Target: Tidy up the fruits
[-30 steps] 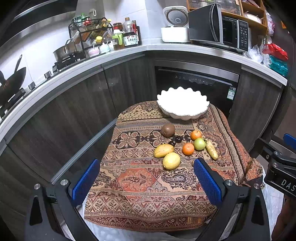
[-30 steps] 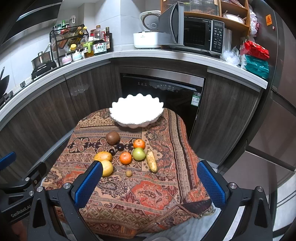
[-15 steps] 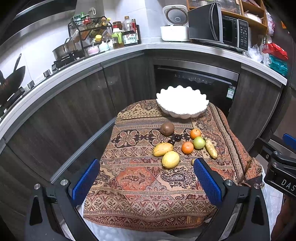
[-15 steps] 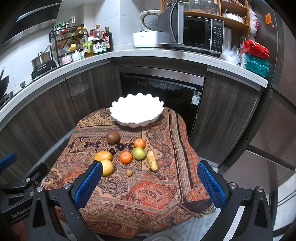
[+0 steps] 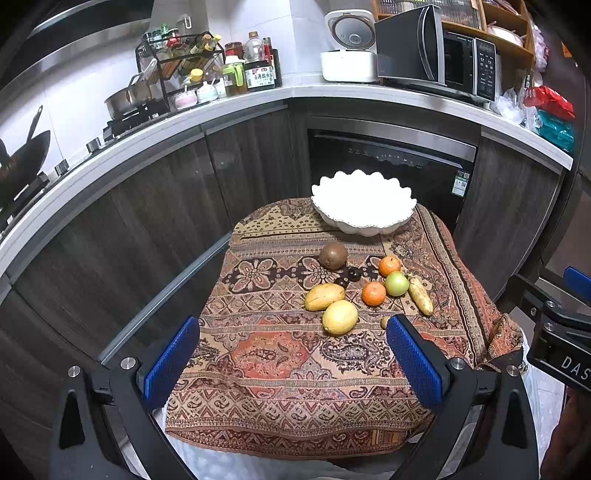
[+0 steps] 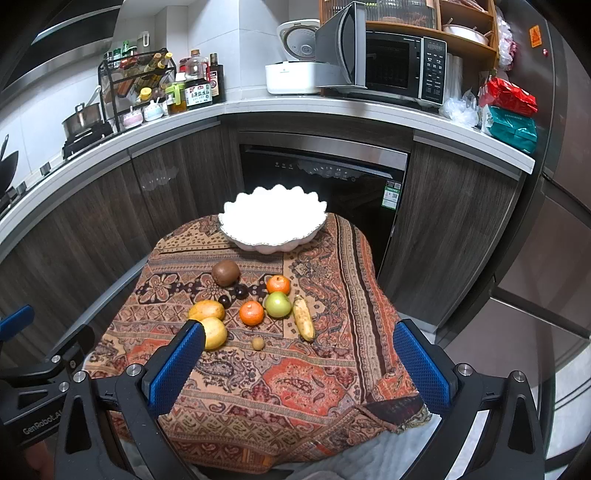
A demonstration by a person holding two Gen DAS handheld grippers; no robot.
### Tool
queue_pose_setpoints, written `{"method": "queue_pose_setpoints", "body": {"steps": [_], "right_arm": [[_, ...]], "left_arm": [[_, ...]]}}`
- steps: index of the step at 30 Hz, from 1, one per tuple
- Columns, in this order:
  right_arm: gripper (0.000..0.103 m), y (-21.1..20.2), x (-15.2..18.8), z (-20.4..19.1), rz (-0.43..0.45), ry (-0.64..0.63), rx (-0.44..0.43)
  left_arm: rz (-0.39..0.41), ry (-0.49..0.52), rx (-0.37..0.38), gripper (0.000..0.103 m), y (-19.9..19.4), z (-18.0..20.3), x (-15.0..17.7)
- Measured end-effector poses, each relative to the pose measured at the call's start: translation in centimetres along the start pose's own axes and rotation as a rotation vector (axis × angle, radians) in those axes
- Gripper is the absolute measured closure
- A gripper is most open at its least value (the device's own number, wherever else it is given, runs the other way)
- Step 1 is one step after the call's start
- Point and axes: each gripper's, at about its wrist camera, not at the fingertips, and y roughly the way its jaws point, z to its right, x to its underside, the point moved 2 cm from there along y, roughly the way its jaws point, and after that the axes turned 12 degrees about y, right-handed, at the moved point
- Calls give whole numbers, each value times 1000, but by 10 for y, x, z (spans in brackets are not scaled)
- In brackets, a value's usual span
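Tablecloth [image 6: 295, 369]: right view alone unblocks longan [image 6: 258, 343].

A pale countertop [image 6: 369, 110] curved around the kitchen above dark wood-grain cabinets [image 6: 454, 221], with a built-in dishwasher [image 6: 325, 177] set under it. On top stood a microwave [image 6: 391, 66] with its door ajar, a white rice cooker [image 6: 295, 62], a wire spice rack [image 6: 136, 85] with bottles beside it, and a steel pot [image 6: 81, 118] on the stove. White tiles [image 6: 251, 44] lined the wall, and a wooden shelf [image 6: 461, 22] hung above the microwave.
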Motion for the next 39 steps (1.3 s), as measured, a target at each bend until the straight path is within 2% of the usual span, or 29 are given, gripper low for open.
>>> {"method": "queue_pose_setpoints", "body": {"steps": [39], "right_arm": [[0, 13, 3, 4, -24, 23, -5]], "left_arm": [[-27, 7, 18, 0, 14, 5, 2]]}}
